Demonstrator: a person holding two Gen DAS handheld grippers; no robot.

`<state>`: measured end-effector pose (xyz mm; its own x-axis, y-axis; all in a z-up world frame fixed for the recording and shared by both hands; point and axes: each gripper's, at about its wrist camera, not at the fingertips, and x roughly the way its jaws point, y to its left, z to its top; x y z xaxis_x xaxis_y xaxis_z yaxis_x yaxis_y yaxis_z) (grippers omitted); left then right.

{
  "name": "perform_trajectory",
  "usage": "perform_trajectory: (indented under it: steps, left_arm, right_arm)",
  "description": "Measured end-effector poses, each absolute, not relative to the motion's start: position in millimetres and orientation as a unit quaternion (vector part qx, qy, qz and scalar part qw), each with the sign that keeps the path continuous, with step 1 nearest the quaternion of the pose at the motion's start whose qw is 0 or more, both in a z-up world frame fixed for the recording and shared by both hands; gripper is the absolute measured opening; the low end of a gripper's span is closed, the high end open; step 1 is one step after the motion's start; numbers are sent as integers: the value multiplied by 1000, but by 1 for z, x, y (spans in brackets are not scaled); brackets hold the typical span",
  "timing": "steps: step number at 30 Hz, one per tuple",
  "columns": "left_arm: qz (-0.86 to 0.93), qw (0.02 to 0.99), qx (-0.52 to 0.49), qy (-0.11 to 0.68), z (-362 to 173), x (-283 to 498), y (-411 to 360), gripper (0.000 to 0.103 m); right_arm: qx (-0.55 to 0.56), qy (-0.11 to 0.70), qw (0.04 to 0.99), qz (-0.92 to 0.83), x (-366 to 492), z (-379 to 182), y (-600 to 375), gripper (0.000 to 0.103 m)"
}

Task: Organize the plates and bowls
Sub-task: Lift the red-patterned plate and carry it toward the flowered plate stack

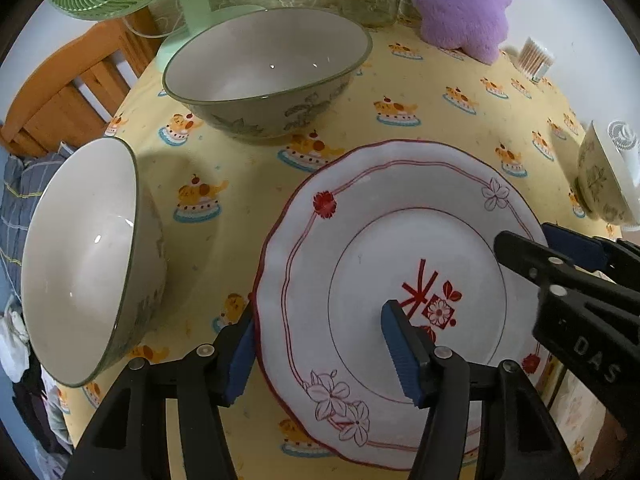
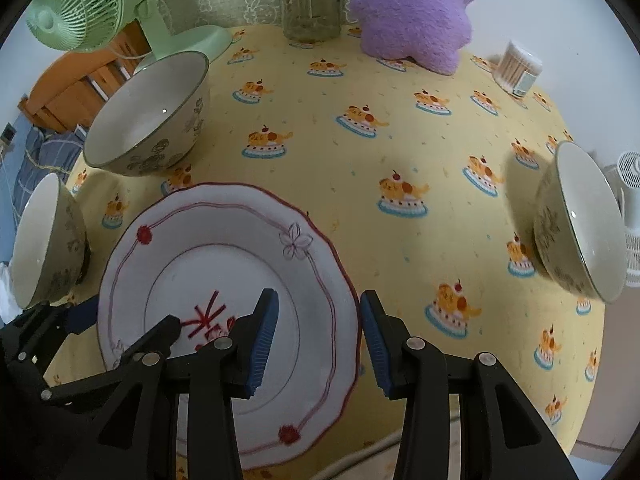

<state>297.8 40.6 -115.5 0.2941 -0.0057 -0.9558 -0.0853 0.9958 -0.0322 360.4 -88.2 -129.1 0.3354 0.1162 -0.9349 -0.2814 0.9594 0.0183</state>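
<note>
A white plate (image 1: 360, 216) with red trim and red flowers lies flat on the yellow tablecloth; it also shows in the right wrist view (image 2: 224, 232). My left gripper (image 1: 320, 356) is open, its jaws straddling the plate's left rim. My right gripper (image 2: 318, 336) is open, its jaws straddling the plate's right rim; it also shows in the left wrist view (image 1: 532, 248). Three green-rimmed floral bowls stand around: a large one (image 1: 264, 68) behind the plate, one (image 1: 88, 256) at the left, one (image 2: 576, 220) at the right.
A green fan (image 2: 92, 4), a glass jar (image 2: 310, 0), a purple plush (image 2: 416, 8) and a tub of cotton swabs (image 2: 518, 66) stand along the table's far edge. A wooden chair (image 1: 60, 92) is beyond the left edge.
</note>
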Motion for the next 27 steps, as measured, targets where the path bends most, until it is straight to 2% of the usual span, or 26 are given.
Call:
perform_trajectory:
  steps: [5, 13, 16, 27]
  left_arm:
    - [29, 806, -53, 588, -116, 298, 45, 58]
    - [31, 809, -46, 586, -107, 291, 45, 57]
    - [24, 809, -37, 586, -100, 286, 44, 53]
    - [-2, 824, -25, 567, -62, 255, 43, 53]
  right_arm:
    - [-92, 564, 811, 125, 365, -136, -84, 42]
    - [-97, 569, 808, 117, 363, -131, -82, 42]
    - [-103, 566, 810, 114, 355, -122, -82, 42]
    - [-77, 547, 830, 79, 316, -80, -86, 42]
